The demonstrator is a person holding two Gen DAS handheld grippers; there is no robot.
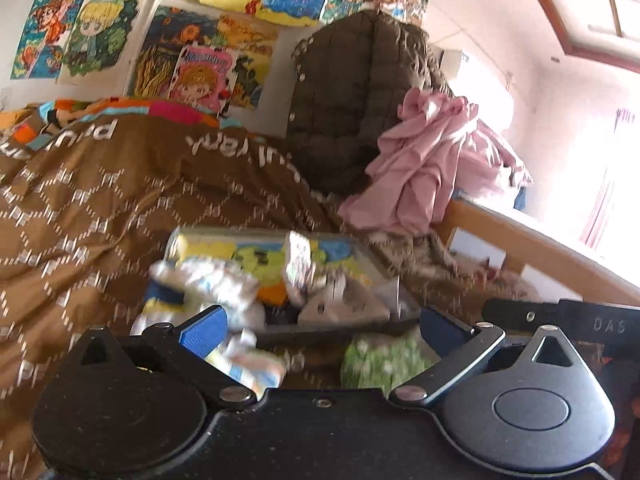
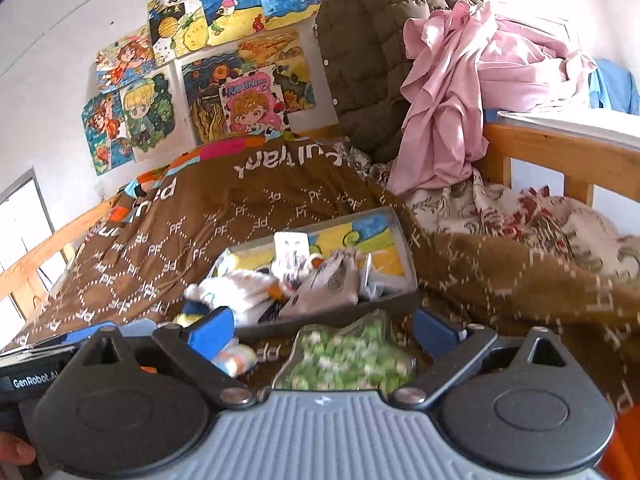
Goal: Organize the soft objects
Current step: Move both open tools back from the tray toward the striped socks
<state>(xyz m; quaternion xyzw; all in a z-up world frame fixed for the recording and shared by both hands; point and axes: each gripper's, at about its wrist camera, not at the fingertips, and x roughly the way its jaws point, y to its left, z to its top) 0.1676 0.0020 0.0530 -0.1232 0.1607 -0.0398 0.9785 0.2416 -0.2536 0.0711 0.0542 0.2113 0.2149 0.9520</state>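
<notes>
Blurred green-white bundle (image 2: 344, 360) lies between right gripper's (image 2: 326, 330) spread jaws.

My bed (image 2: 532, 148) has a wooden rail and carries a brown quilt (image 2: 168, 236). On the quilt I see a grey tray (image 2: 408, 292) of soft things, a green packet (image 2: 344, 356) just before it, a pink cloth (image 2: 444, 92), and an olive jacket (image 2: 360, 40) behind.
</notes>
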